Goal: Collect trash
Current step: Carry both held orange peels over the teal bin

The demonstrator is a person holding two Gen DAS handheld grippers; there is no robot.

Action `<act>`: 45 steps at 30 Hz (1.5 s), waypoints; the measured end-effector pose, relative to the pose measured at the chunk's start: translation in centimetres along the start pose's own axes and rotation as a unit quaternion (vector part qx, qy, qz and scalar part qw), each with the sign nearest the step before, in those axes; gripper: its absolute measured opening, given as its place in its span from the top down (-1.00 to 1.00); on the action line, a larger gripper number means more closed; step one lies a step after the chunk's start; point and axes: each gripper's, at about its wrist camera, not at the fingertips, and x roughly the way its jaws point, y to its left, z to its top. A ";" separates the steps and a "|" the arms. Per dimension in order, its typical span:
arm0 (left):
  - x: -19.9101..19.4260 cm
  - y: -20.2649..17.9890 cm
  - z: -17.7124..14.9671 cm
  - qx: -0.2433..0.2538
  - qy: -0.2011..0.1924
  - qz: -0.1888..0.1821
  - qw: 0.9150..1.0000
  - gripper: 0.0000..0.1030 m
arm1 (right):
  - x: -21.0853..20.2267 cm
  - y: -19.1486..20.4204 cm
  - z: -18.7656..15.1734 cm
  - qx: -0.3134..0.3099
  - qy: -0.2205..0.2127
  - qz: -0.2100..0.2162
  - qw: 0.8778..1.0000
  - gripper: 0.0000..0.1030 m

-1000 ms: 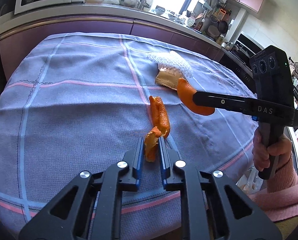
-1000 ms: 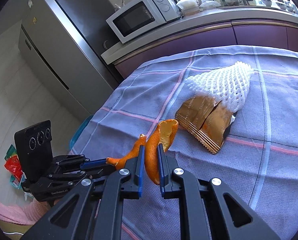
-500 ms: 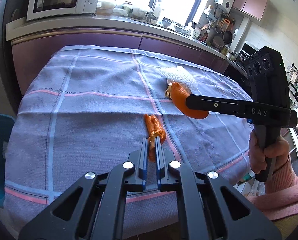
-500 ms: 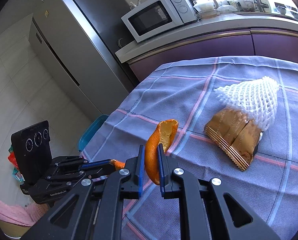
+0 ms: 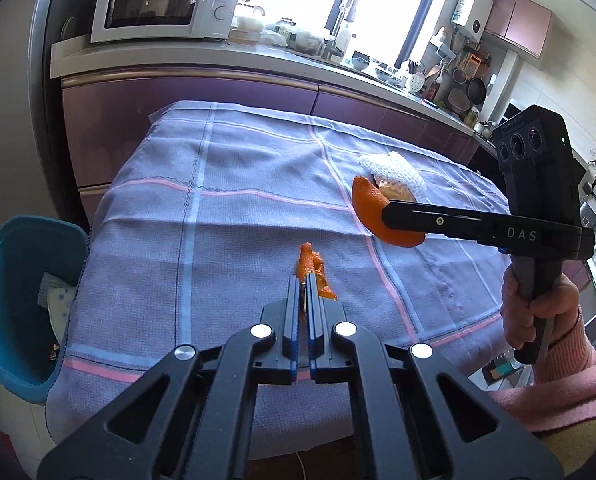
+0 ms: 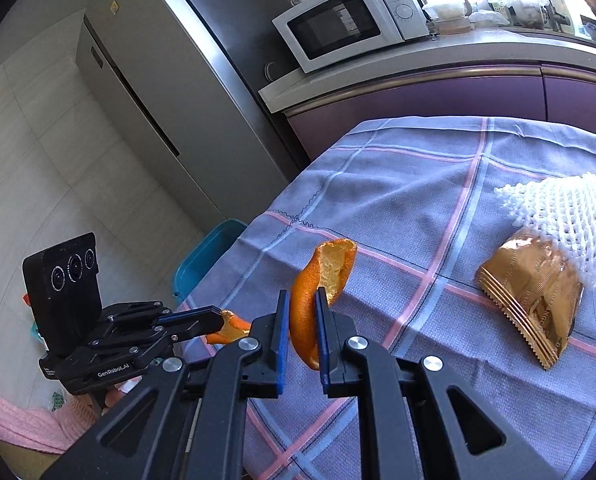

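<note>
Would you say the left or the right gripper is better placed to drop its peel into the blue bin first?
Left, probably: the left gripper, shut on a small peel, is nearer the blue bin than the right gripper with its large peel.

Bright daylight from blown-out window (image 5: 382, 4); sharp focus; strong fisheye bending, dark vignette at corners.

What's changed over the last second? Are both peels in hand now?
Yes. The left gripper closed on the small orange peel and lifted it off the tablecloth, drawing back so the blue bin shows. The right gripper has kept its larger orange peel and pulled back too. The foam net and gold wrapper lie unmoved.
</note>
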 end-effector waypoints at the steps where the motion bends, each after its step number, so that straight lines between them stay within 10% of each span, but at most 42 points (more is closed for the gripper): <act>1: 0.2 0.2 -0.1 0.000 0.004 -0.001 1.000 0.90 | 0.2 0.0 0.0 0.000 0.003 0.000 1.000 0.78; 9: 2.7 0.9 -1.3 0.007 0.031 0.010 0.999 0.58 | 1.0 0.1 -0.3 0.005 0.015 -0.003 1.000 0.78; 16: 2.7 1.0 -1.3 0.003 0.025 0.001 1.000 0.91 | 1.6 0.1 -0.3 0.006 0.021 0.000 1.000 0.78; 45: -9.0 9.1 -1.1 -0.087 -0.081 0.128 0.985 0.92 | 8.5 9.1 3.6 -0.087 0.062 0.091 0.990 0.78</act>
